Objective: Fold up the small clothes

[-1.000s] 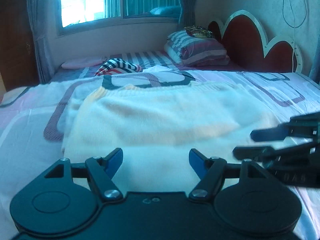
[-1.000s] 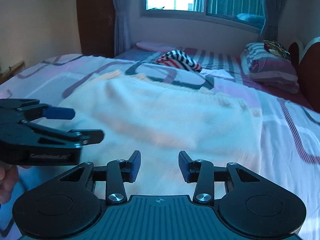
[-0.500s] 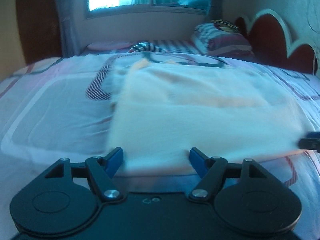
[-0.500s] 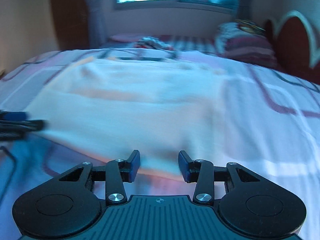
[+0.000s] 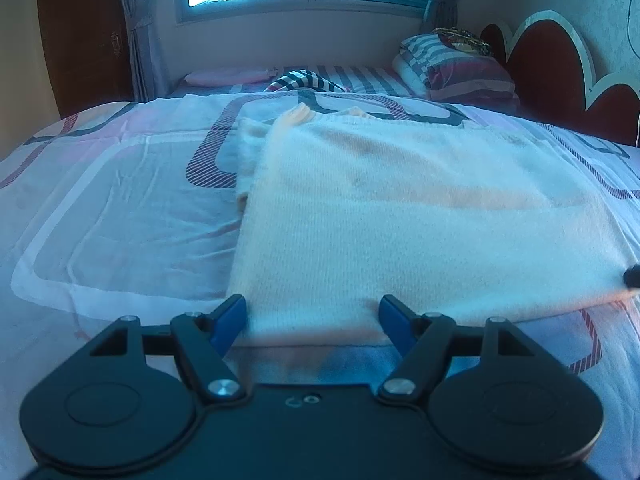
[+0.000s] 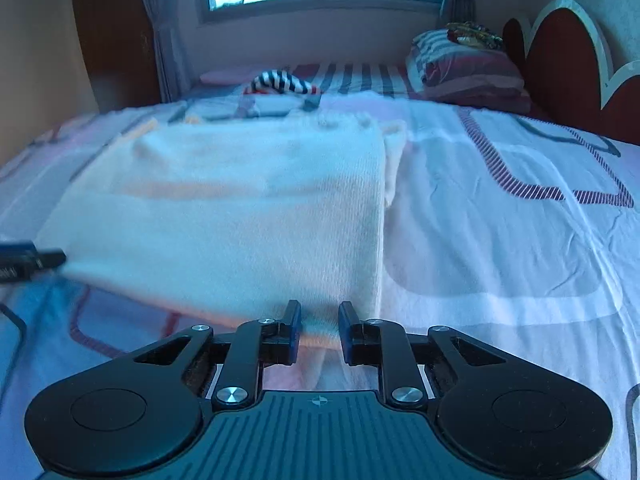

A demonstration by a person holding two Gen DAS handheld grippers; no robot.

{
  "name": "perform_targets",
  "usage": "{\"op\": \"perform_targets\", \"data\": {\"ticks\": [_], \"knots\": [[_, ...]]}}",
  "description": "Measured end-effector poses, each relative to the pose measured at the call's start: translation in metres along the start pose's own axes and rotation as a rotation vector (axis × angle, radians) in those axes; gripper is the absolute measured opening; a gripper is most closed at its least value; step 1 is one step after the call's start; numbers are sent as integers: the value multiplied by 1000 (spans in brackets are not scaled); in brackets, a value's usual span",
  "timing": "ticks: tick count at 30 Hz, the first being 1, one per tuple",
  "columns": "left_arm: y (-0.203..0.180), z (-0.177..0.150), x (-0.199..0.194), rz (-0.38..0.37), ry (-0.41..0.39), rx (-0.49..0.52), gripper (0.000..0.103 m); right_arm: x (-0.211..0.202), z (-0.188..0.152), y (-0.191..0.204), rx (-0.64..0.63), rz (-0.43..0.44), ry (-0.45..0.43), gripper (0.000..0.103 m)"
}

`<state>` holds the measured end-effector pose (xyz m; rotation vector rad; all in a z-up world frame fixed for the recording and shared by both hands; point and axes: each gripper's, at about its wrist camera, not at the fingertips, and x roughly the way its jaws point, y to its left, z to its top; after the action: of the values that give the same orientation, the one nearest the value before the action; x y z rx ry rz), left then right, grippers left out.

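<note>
A cream knit sweater (image 5: 400, 216) lies flat on the patterned bed sheet, its side parts folded under. My left gripper (image 5: 312, 320) is open, its blue-padded fingers (image 5: 230, 322) astride the sweater's near left corner at the hem. The sweater also shows in the right wrist view (image 6: 240, 208). My right gripper (image 6: 319, 330) has narrowed its jaws around the sweater's near right hem corner, with a gap still between the pads (image 6: 294, 332). The left gripper's tip (image 6: 36, 258) shows at the right view's left edge.
A striped garment (image 5: 304, 80) and a small white folded piece (image 6: 268, 106) lie beyond the sweater. A stack of striped pillows (image 5: 456, 68) sits by the red headboard (image 5: 560, 68). The sheet (image 6: 500, 220) stretches to the right. A window is behind.
Both grippers moved apart from the sweater's middle to its two near corners and came down to the hem. The right jaws narrowed around the hem.
</note>
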<state>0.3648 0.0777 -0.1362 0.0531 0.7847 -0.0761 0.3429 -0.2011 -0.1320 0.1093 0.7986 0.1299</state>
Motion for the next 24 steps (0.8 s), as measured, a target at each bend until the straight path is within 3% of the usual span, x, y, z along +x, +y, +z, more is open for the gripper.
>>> {"op": "perform_targets", "data": {"ticks": [2, 4, 14, 18, 22, 24], "knots": [[1, -1, 1, 0, -2, -7, 73, -4, 0, 1, -10, 12, -29, 20], [-1, -1, 1, 5, -1, -5, 73, 10, -6, 1, -31, -6, 42, 20], [6, 5, -6, 20, 23, -38, 73, -10, 0, -7, 4, 18, 0, 20], [25, -5, -30, 9, 5, -193, 69, -20, 7, -8, 23, 24, -24, 20], [46, -27, -38, -141, 30, -478, 62, -29, 15, -3, 11, 49, -45, 20], [52, -35, -32, -179, 34, -594, 56, -31, 21, 2, 2, 66, -55, 20]]}}
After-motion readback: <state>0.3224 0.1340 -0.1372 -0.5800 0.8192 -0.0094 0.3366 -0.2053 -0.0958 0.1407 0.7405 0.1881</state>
